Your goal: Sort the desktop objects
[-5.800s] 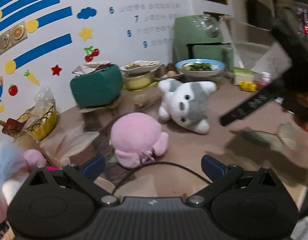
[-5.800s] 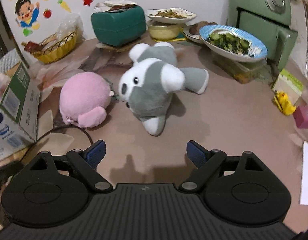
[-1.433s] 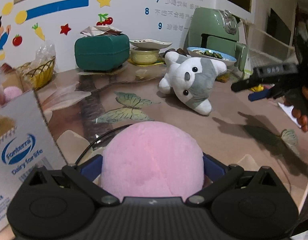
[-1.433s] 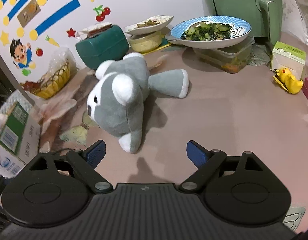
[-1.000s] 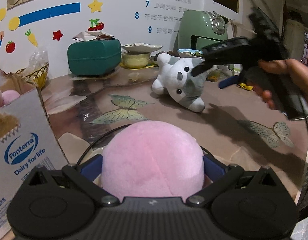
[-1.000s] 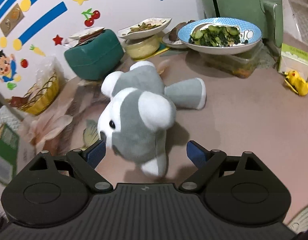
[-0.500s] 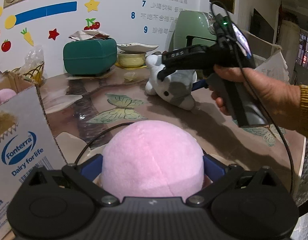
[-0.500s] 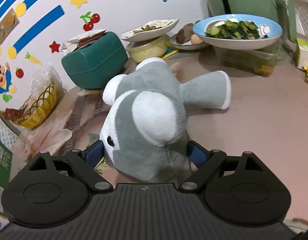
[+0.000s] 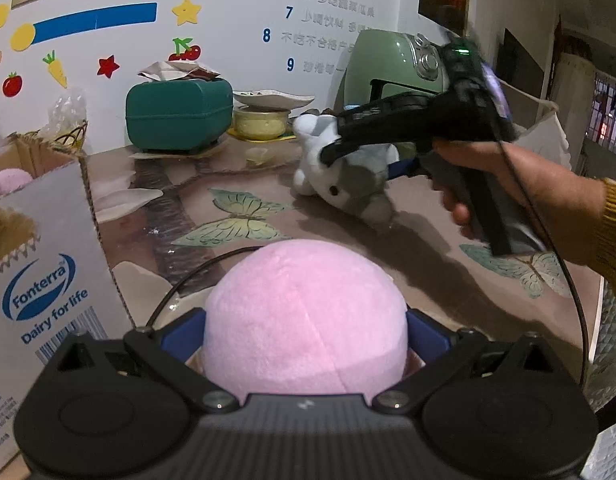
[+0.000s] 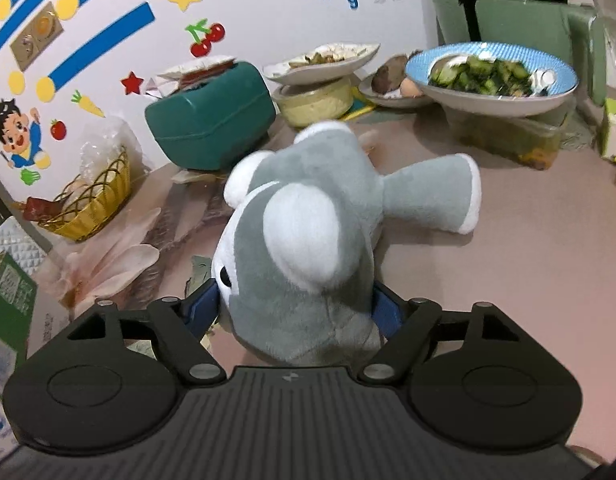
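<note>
My left gripper (image 9: 305, 334) is shut on a round pink plush toy (image 9: 303, 320) and holds it above the table, beside an open Fonterra cardboard box (image 9: 43, 280) at the left. My right gripper (image 10: 295, 308) is shut on the head of a grey and white plush dog (image 10: 308, 240), whose body lies on the table. In the left wrist view the right gripper (image 9: 360, 160) grips the plush dog (image 9: 344, 184) at mid-table, held by a hand.
At the back stand a teal tissue box (image 10: 211, 120), a yellow wire basket (image 10: 95, 200), stacked bowls (image 10: 316, 100), a blue plate of greens (image 10: 492, 80) and a green air fryer (image 9: 392, 64). A black cable (image 9: 195, 276) runs across the table.
My right gripper has moved in over the plush dog and its fingers have closed on the head. My left gripper still holds the pink plush, almost still.
</note>
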A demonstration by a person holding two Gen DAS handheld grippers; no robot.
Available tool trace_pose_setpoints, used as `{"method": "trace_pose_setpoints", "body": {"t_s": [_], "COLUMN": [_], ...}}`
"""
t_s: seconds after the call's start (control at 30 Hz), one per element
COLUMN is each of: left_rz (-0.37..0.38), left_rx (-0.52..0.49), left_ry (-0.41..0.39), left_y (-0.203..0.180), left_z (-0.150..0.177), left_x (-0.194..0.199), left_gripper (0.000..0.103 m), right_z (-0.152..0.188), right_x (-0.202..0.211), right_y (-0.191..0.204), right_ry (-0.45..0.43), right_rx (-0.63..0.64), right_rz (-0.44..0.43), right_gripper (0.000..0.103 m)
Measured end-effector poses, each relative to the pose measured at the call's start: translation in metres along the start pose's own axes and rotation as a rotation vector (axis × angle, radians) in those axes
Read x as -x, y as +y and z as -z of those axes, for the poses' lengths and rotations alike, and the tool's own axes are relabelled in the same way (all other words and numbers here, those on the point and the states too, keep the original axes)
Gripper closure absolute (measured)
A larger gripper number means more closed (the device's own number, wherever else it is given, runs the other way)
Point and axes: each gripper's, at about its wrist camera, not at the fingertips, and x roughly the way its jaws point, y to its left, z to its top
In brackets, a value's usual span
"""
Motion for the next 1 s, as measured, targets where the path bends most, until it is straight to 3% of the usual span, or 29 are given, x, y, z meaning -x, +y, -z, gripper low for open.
{"method": "trace_pose_setpoints", "body": {"t_s": [0.37, 0.57, 1.0], "left_rz": [-0.023, -0.053, -0.118], "left_rx": [-0.056, -0.116, -0.154], "left_ry": [0.031, 0.071, 0.108], "left_y": [-0.009, -0.02, -0.029], "left_z": [-0.005, -0.012, -0.02], "left_x": [-0.006, -0.01, -0.006], "left_gripper": [0.0, 0.0, 0.0], "right_z": [0.038, 0.063, 0.104], "right_x": [0.103, 0.147, 0.152], "right_y": [-0.009, -0.004, -0.014], "right_ry": [-0.03, -0.009, 0.017], "right_rx": [-0.052, -0.024, 0.001], "right_rz": [-0.117, -0.135, -0.082], "right_gripper": [0.006, 0.006, 0.0]}}
